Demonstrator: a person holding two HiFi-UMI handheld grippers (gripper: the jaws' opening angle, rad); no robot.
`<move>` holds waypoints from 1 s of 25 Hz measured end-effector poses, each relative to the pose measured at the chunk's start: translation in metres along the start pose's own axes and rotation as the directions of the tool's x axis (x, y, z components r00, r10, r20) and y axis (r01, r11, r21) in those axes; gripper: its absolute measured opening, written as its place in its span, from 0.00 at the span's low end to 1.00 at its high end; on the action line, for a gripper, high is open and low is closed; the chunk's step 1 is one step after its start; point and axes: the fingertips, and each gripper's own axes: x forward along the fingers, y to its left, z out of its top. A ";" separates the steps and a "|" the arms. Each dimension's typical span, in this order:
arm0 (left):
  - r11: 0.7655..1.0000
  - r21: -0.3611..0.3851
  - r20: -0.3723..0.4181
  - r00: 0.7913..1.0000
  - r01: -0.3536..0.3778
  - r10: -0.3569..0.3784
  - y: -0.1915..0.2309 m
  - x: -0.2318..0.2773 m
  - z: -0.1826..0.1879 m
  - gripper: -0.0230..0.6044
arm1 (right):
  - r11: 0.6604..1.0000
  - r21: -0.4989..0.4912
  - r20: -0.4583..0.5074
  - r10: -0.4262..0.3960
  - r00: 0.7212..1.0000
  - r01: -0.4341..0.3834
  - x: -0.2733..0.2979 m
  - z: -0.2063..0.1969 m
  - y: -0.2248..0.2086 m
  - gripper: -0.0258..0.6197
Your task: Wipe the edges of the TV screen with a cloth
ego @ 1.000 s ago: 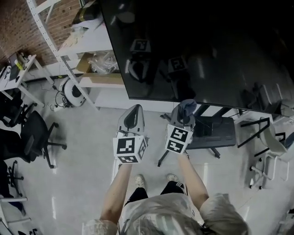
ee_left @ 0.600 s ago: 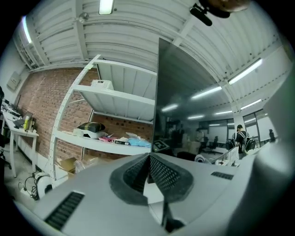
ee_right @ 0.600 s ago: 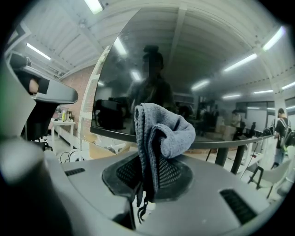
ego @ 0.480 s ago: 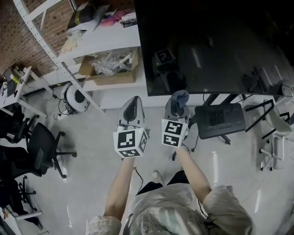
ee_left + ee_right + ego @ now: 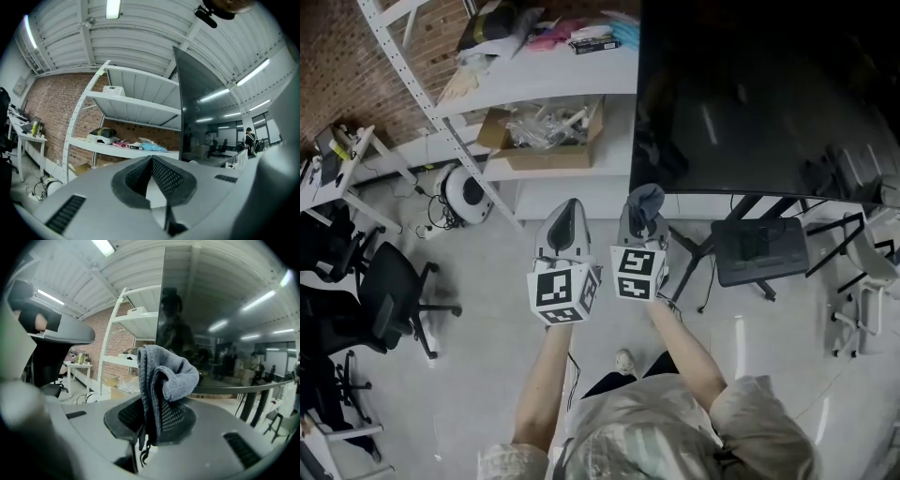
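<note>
The right gripper (image 5: pixel 149 425) is pinching a soft, fuzzy grey cloth (image 5: pixel 165 373) between its bumpy black pads. It is right by the bottom left corner of the big, shiny black TV screen (image 5: pixel 769 94). The left gripper (image 5: pixel 151 164) is squeezing together on nothing. Only the head view is showing the person's shoe (image 5: pixel 625 361).

White shelving (image 5: pixel 546 80) with a cardboard box (image 5: pixel 548 159); office chair (image 5: pixel 386 295) on pale floor (image 5: pixel 478 375).
</note>
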 end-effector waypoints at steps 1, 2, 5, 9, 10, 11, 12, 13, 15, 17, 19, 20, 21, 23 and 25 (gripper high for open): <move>1.000 0.000 -0.001 1.000 -0.007 0.007 0.004 -0.003 0.000 0.06 | 1.000 -0.001 -0.003 0.005 1.000 -0.005 0.001 0.000 0.004 0.14; 1.000 -0.002 -0.003 1.000 -0.015 0.015 0.009 -0.006 0.000 0.06 | 1.000 0.000 -0.003 0.009 1.000 -0.009 0.002 0.001 0.008 0.14; 1.000 -0.007 -0.013 1.000 -0.028 0.028 0.019 -0.014 0.001 0.06 | 1.000 0.007 -0.003 0.025 1.000 -0.025 0.003 0.004 0.019 0.14; 0.999 -0.020 -0.013 0.999 -0.048 0.047 0.026 -0.027 0.003 0.06 | 0.996 -0.016 -0.006 0.091 0.996 -0.091 -0.005 0.010 0.039 0.14; 0.998 -0.023 -0.004 0.999 -0.052 0.052 0.027 -0.030 0.005 0.06 | 0.994 -0.024 0.005 0.110 0.994 -0.110 -0.010 0.016 0.043 0.14; 0.998 -0.023 0.008 0.998 -0.055 0.055 0.026 -0.033 0.008 0.06 | 0.992 -0.030 0.019 0.126 0.992 -0.126 -0.017 0.023 0.046 0.14; 0.998 -0.022 0.021 0.998 -0.056 0.057 0.025 -0.037 0.012 0.06 | 0.990 -0.032 0.034 0.139 0.990 -0.137 -0.026 0.031 0.047 0.14; 0.998 -0.024 0.033 0.998 -0.056 0.057 0.024 -0.040 0.016 0.06 | 0.989 -0.031 0.049 0.146 0.988 -0.145 -0.035 0.039 0.046 0.14; 0.998 -0.033 0.058 0.997 -0.054 0.056 0.020 -0.046 0.027 0.06 | 0.988 -0.034 0.077 0.150 0.986 -0.148 -0.053 0.056 0.039 0.14; 0.999 -0.035 0.086 0.995 -0.040 0.043 0.011 -0.055 0.041 0.06 | 0.988 -0.054 0.100 0.151 0.983 -0.146 -0.071 0.075 0.028 0.14; 1.000 -0.008 0.118 0.993 -0.017 0.018 -0.005 -0.066 0.057 0.06 | 0.986 -0.083 0.115 0.152 0.982 -0.143 -0.091 0.096 0.011 0.14; 1.000 0.011 0.133 0.991 -0.009 0.008 -0.014 -0.071 0.065 0.06 | 0.986 -0.093 0.122 0.151 0.981 -0.140 -0.102 0.105 0.000 0.14; 1.000 0.022 0.144 0.990 -0.003 0.000 -0.024 -0.077 0.073 0.06 | 0.986 -0.099 0.129 0.146 0.981 -0.134 -0.114 0.114 -0.012 0.14; 1.000 0.004 0.161 0.987 0.015 -0.016 -0.044 -0.085 0.088 0.06 | 0.987 -0.112 0.144 0.131 0.981 -0.115 -0.141 0.129 -0.037 0.14; 0.998 -0.043 0.176 0.984 0.037 -0.029 -0.067 -0.089 0.101 0.06 | 0.986 -0.134 0.166 0.123 0.978 -0.101 -0.169 0.141 -0.059 0.14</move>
